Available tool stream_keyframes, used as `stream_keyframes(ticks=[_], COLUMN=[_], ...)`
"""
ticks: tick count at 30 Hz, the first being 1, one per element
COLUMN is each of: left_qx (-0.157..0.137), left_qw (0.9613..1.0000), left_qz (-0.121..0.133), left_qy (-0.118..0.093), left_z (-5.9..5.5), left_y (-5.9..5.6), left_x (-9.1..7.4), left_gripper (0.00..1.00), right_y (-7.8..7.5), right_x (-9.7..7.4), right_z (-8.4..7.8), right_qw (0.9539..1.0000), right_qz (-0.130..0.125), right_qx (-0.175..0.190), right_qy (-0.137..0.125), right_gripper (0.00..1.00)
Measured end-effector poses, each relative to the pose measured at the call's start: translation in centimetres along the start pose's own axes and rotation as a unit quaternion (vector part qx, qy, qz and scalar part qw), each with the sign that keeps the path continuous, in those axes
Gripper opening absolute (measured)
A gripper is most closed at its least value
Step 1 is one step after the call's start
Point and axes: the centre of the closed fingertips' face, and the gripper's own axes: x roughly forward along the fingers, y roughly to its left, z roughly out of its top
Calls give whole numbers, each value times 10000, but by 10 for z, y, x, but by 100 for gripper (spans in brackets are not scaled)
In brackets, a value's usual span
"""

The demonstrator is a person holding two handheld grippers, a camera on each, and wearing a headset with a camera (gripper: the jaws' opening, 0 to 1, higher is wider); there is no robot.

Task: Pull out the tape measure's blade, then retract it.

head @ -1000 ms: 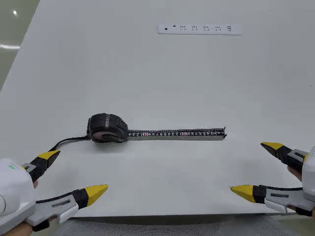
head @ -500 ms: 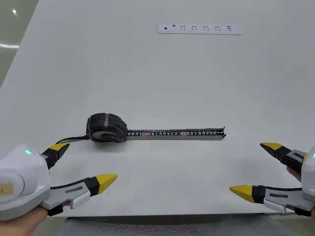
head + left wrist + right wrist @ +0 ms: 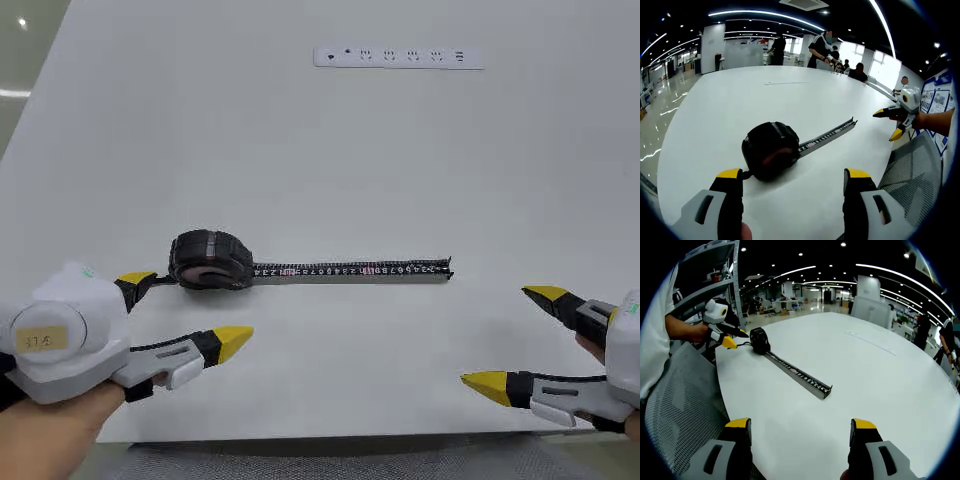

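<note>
A black tape measure (image 3: 210, 261) lies on the white table (image 3: 330, 150), its blade (image 3: 350, 270) drawn out to the right and ending in a hook (image 3: 449, 268). A black strap trails from the case's left side. My left gripper (image 3: 188, 312) is open just short of the case (image 3: 771, 150), which sits ahead between the jaws in the left gripper view. My right gripper (image 3: 522, 336) is open at the table's front right, apart from the blade tip (image 3: 825, 390). The left gripper (image 3: 722, 332) and case (image 3: 759, 340) show at far left in the right gripper view.
A white power strip (image 3: 397, 57) lies flat at the far side of the table. A grey mesh chair back (image 3: 680, 405) sits below the table's front edge. People stand in the background beyond the table (image 3: 822, 47).
My left gripper has moved forward and right toward the tape measure's case. The right gripper has barely moved. The tape measure lies as before.
</note>
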Motion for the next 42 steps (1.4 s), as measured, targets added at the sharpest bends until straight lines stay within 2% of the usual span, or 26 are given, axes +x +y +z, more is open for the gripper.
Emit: stream_keyframes(ticks=[8,18,23,29,34,40,42], left_qx=[-42,-94,-166,-51,-260,-501,-466], left_qw=[10000,9999,9997,9991,9984,9966,9961], left_qz=[2,23,150,412,495,639,746], left_qy=[-52,-47,-81,-28,-37,-102,-75], left_z=[8,9,10,9,13,17,16], left_y=[2,3,4,5,9,14,15], left_x=[9,14,15,20,26,28,29], left_gripper=[79,79,77,76,78,75,73], right_y=[-2,-1,-3,-10,-16,-25,-28], right_x=[1,2,5,8,13,19,21], right_z=[-1,0,1,5,7,11,13], right_qw=[10000,10000,10000,9996,9983,9964,9959], right_qz=[-18,13,91,196,338,449,478], right_qx=[46,37,24,-152,-398,-621,-666], right_qy=[-7,25,30,107,246,367,381], right_gripper=[79,79,74,67,62,59,58])
